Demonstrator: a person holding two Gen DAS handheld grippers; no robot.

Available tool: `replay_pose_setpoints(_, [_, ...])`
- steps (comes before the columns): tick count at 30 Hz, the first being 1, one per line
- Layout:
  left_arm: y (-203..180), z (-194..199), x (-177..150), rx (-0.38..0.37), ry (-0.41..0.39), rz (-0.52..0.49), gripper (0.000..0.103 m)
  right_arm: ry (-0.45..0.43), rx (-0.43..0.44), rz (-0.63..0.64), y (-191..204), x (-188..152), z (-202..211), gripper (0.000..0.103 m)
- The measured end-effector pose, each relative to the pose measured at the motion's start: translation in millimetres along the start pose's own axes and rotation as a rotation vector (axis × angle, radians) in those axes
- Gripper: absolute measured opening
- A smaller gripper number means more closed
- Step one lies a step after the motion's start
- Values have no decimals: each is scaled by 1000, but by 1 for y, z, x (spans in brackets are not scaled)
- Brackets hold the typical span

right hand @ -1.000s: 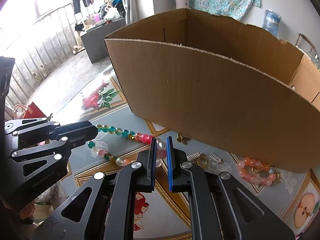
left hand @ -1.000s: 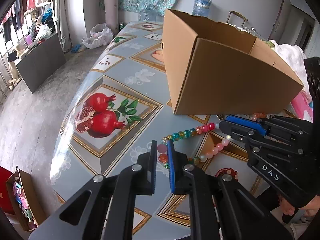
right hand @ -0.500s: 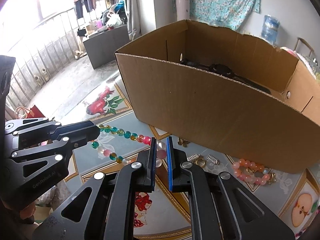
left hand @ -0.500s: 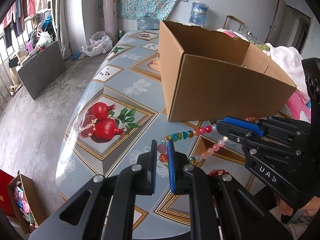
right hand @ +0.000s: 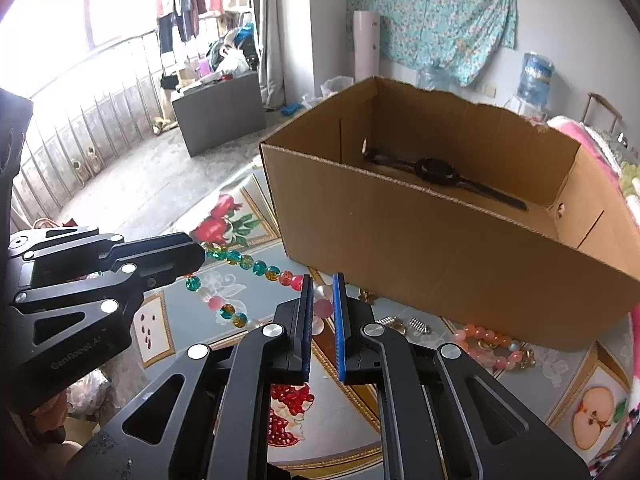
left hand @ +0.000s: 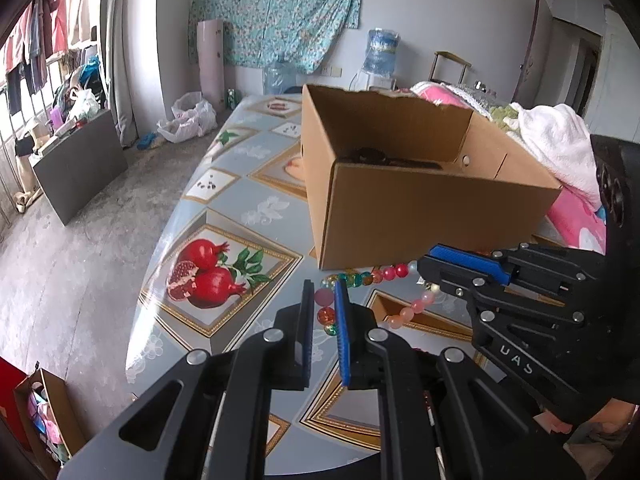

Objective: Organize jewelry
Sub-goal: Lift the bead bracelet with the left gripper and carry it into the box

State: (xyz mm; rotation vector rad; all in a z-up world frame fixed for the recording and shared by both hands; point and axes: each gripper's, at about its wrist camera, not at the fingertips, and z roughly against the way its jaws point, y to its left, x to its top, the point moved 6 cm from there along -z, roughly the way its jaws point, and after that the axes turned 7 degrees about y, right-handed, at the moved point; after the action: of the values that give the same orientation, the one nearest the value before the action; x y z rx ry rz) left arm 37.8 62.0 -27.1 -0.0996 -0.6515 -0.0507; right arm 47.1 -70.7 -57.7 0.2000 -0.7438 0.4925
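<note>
Lifted higher, both claws, left [left hand: 324,300] and right [right hand: 322,296], pinch round glossy bead necklace [right hand: 256,266] beside cardboard box [right hand: 420,248]

A watch [right hand: 436,170] lies in the box [right hand: 440,248] on the table [left hand: 224,220].

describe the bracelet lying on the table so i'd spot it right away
Find the big open cardboard box on the fruit-print tablecloth. At the foot of its near wall lies a peach-pink bead bracelet beside small metal springs; unlike the multicoloured bead strand, it lies unheld.
</note>
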Motion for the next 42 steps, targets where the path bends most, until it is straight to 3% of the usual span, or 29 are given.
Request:
replay_pose_setpoints(18, [-21,58,21,6,-149,-63,10,-141,21,-12,-4,11,43,8])
replay_pose_setpoints(33, [-46,85,81,-17,-272,-157,10,-283,2,-43,-39,54,71,8])
replay_pose_setpoints(37, [-50,77,103,-34,-274,-171,10,-283,2,-56,-54,68,64,8])
replay_pose_setpoints(42, [-54,52,134,-108,-225,-175,10,-216,80,-87,-83,90,43,8])
